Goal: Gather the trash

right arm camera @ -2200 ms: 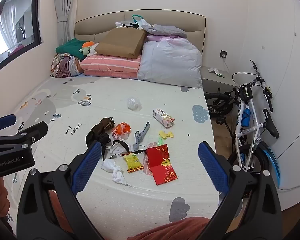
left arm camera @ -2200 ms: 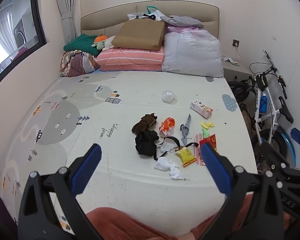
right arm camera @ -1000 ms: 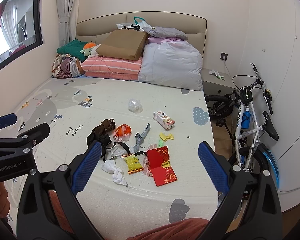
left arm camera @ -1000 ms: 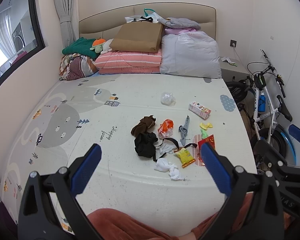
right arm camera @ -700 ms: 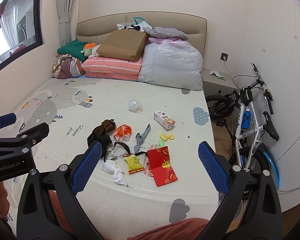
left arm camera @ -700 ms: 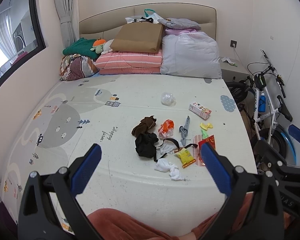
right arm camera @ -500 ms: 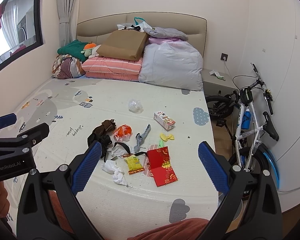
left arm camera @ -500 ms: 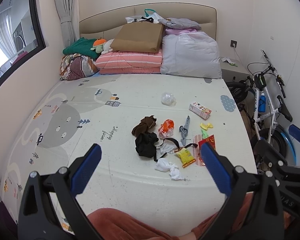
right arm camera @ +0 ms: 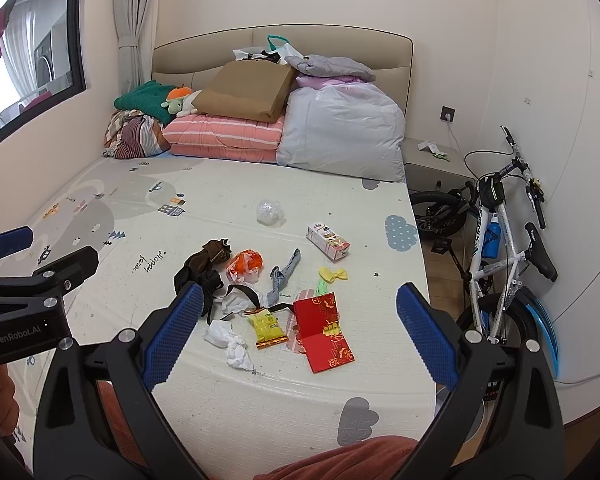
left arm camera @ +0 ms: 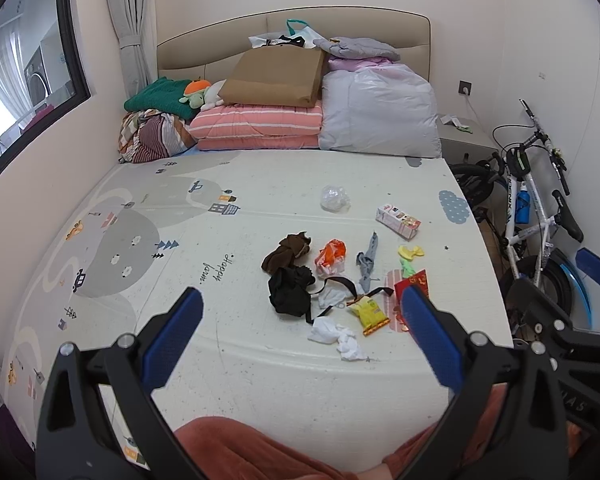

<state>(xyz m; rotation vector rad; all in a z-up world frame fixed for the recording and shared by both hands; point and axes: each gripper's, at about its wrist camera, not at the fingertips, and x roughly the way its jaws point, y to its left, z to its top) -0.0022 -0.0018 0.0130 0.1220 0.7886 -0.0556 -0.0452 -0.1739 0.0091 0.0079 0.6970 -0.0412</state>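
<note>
**Both grippers wide and empty above the litter**

You hold the left gripper and the right gripper over the near edge of the play mat, each with its jaws spread wide and nothing between them. The trash lies in a loose cluster on the mat ahead of you: white crumpled tissue nearest, a yellow snack packet just beside a red envelope, an orange wrapper, and a small carton farther back

One red envelope, one yellow snack packet, one crumpled tissue, one small carton, two bicycles.
</note>
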